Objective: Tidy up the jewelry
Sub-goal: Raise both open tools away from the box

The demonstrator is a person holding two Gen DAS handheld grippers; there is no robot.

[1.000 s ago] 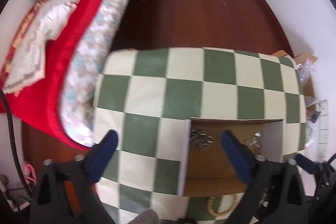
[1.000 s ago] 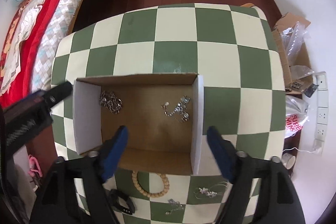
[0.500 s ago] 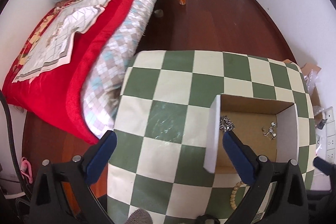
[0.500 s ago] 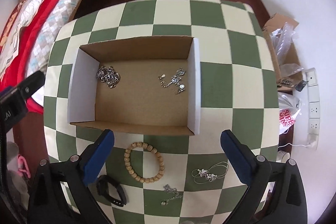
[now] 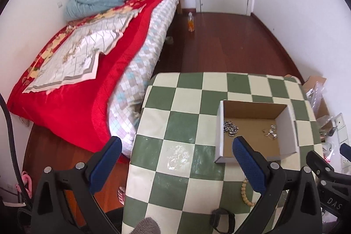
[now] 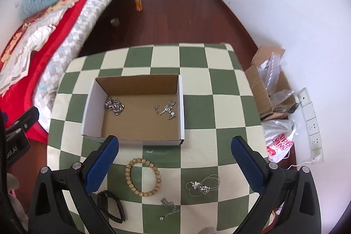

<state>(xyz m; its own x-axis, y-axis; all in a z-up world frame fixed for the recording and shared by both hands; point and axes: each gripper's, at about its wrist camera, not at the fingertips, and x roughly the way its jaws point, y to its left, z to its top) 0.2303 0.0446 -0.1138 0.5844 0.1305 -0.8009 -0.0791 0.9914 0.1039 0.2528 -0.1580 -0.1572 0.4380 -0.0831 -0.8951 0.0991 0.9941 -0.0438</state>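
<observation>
Both your claws are wide open and empty: the right claw hangs above the near tabletop, its jaws having just spread with nothing between them; the left claw hangs over the tabletop's left side. Two chains already lie in the cardboard box. The bead bracelet, black band, thin wire necklace and small chain wait near you. The fine wire could slip your pads or snag and drag the small chain beside it.

Your green-and-cream checkered table carries an open cardboard box, wooden bead bracelet, black band, thin wire necklace and small silver chain.
</observation>
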